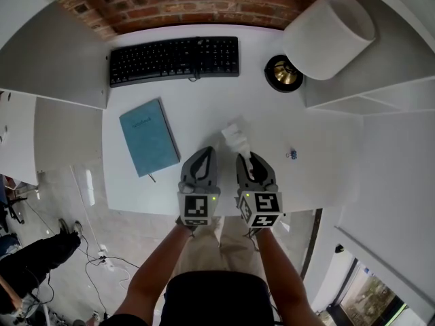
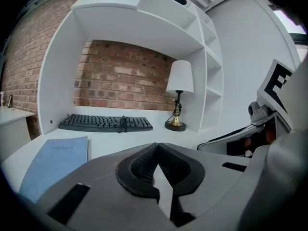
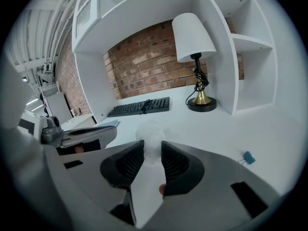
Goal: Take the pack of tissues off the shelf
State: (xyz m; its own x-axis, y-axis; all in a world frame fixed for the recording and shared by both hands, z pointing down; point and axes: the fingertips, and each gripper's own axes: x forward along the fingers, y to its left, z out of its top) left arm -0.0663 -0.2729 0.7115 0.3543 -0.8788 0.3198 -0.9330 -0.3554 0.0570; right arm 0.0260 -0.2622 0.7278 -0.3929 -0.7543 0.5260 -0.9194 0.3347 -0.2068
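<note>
R claw [image 3: 152, 150] clamped on pack of tissues [image 1: 234, 140] over white table [image 1: 326, 155]; L claw [image 2: 156, 149] just beside, tips together, nothing btwn; blue notebook [image 1: 148, 136] lying further L.

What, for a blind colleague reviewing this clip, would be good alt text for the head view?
Seen from above, the right gripper is shut on a white pack of tissues over a white desk, with the left gripper shut and empty beside it. Farther back are a black keyboard, a teal notebook and a white-shaded brass lamp.
</note>
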